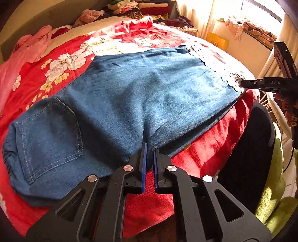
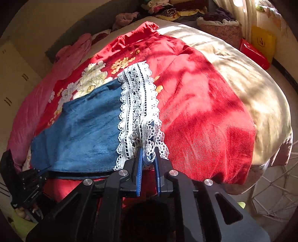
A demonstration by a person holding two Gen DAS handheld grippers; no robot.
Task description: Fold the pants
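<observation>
Denim pants pinched at the near edge by both grippers, lying flat on a red floral bedspread.

The denim pants (image 1: 134,96) lie folded and spread across the red floral bedspread (image 2: 201,115), back pocket (image 1: 50,137) at the left end, white lace hem (image 2: 138,104) at the right end. Left gripper (image 1: 150,149) sits at the near edge by the crotch, jaws narrow and clamped on denim, the pants stretching away far and to both sides of it. Right gripper (image 2: 149,150) sits at the near right corner, jaws narrow and pinching the lace hem, denim running off to its left. A clothes pile (image 1: 141,9) sits at the far end; a yellow bag (image 2: 263,42) stands far right.
</observation>
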